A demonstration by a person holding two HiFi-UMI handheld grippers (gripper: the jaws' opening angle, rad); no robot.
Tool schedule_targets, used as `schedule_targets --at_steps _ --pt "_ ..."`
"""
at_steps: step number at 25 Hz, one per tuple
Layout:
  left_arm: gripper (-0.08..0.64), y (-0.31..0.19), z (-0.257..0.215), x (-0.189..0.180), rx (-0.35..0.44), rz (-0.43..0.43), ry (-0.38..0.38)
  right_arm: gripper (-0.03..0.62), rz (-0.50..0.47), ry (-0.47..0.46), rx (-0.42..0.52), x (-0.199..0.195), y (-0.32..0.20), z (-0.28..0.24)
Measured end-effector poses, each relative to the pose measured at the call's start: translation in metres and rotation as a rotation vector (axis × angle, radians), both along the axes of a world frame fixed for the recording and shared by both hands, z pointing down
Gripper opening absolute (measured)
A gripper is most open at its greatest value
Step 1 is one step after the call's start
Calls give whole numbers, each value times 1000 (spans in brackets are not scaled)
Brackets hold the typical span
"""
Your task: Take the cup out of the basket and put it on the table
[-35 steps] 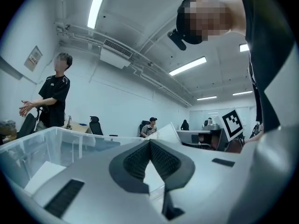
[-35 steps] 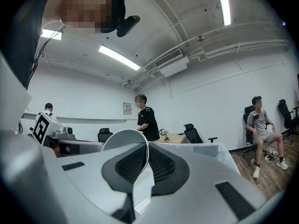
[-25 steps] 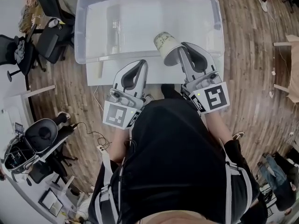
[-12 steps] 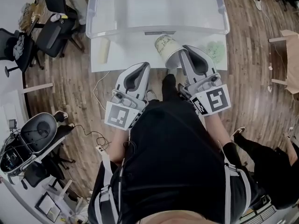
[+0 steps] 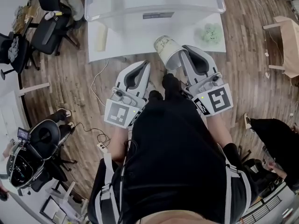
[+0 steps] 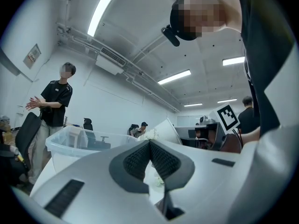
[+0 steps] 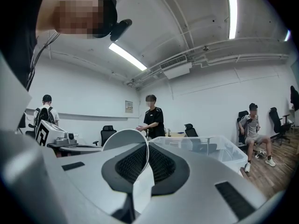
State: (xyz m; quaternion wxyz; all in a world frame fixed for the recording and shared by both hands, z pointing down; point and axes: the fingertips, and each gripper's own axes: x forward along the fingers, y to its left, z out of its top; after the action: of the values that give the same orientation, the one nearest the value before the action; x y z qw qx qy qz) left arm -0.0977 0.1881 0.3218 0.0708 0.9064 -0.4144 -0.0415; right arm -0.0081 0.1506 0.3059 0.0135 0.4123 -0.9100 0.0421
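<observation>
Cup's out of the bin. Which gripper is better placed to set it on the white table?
Right. The right gripper is clamped on the wall of the white paper cup, held by the near edge of the white table. The left gripper is shut and empty beside it.

Light: bright, even, from overhead. Source: ceiling strip lights (image 6: 103, 10), blown out to plain white in both gripper views.
Shadows: soft and faint on the floor (image 5: 70, 78).
Glare: the white table (image 5: 140, 43) is almost washed out in the head view.
Distortion: strong fisheye bend in all views; rounded black corners in the gripper views.
Focus: the nearest parts of the gripper views are soft and the room behind is fairly sharp; the head view is slightly soft toward its edges.
</observation>
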Motion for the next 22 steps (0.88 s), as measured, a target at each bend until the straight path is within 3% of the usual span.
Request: schedule_targets --at_steps 9,22 --pt "18 8 -12 17 13 -8 7 31 -65 -12 8 14 8 -14" --pt "17 12 -10 84 -2 8 -25 31 -106 3 -1 78 21 -1"
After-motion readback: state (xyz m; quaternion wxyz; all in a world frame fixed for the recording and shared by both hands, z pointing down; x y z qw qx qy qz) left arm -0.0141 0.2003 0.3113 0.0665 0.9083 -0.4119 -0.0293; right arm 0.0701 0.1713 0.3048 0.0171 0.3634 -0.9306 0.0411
